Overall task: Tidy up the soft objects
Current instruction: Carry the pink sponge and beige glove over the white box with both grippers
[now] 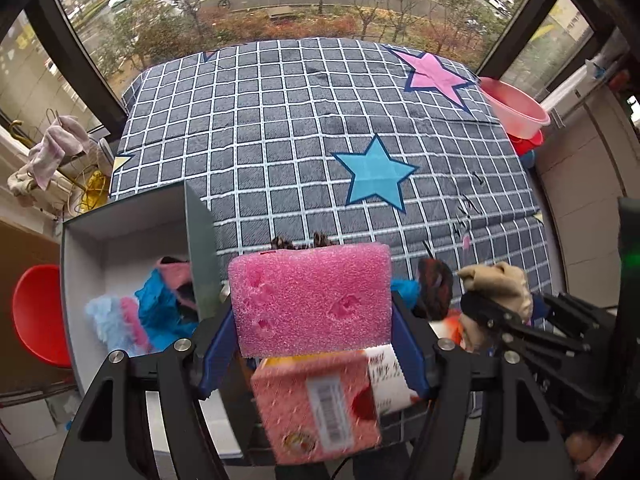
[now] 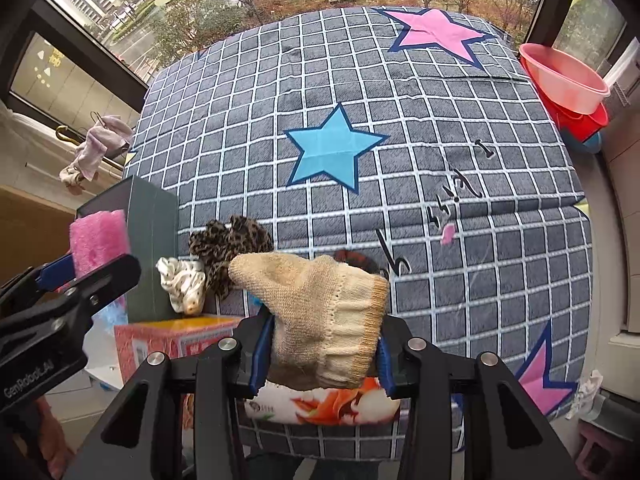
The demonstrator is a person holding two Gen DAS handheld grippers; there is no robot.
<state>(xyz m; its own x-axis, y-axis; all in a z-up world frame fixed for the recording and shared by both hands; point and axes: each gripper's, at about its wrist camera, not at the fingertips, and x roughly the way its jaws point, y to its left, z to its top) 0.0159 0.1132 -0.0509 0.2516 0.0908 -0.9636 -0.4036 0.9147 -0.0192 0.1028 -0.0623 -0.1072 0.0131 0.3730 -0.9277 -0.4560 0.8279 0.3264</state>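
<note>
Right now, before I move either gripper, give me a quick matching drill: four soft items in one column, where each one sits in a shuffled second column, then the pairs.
Items:
1. pink sponge
2. knit glove
3. leopard-print scrunchie
4. blue plush toy

Places:
A. inside the open white box
B. held in the right gripper
C. lying on the checked blanket beside the box's green wall
D. held in the left gripper

Pairs: 1-D, 2-B, 3-C, 4-A
</note>
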